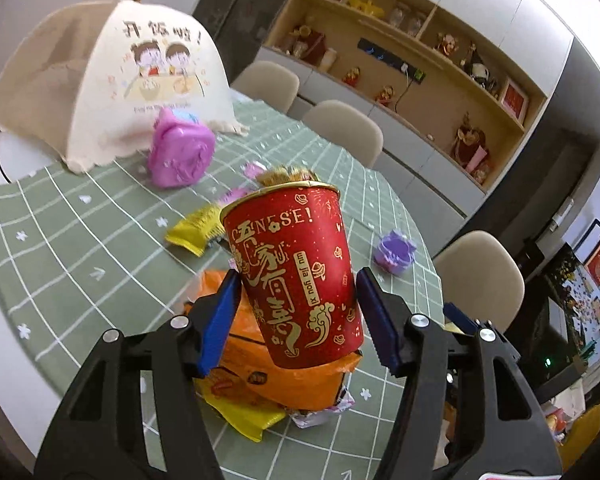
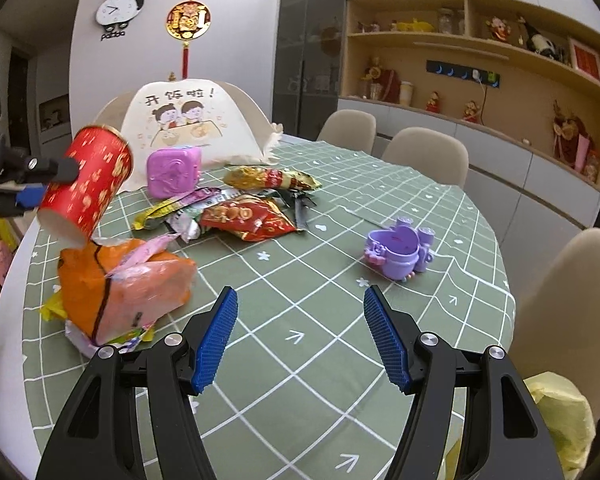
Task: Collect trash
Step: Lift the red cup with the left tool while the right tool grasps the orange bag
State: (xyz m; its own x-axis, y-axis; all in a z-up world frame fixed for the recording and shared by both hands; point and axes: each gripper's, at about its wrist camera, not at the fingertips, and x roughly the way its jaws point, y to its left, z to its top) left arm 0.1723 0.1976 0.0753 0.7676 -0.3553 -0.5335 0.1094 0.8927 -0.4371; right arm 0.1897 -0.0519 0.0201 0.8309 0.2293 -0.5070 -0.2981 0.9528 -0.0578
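Note:
My left gripper (image 1: 298,320) is shut on a red paper cup (image 1: 296,272) with gold print, held tilted above an orange bag (image 1: 300,376) on the table. The same cup (image 2: 88,180) shows at the left of the right wrist view, above the orange bag (image 2: 120,288). My right gripper (image 2: 300,344) is open and empty above the green tablecloth (image 2: 300,272). Several snack wrappers (image 2: 244,216) lie in a pile at the table's middle. A yellow wrapper (image 1: 196,232) lies behind the cup.
A pink box (image 2: 174,170) stands before a cloth food cover (image 2: 188,124). A purple toy (image 2: 398,252) sits at the right. Beige chairs (image 2: 424,152) ring the table. A yellow bag (image 2: 560,420) hangs at the lower right.

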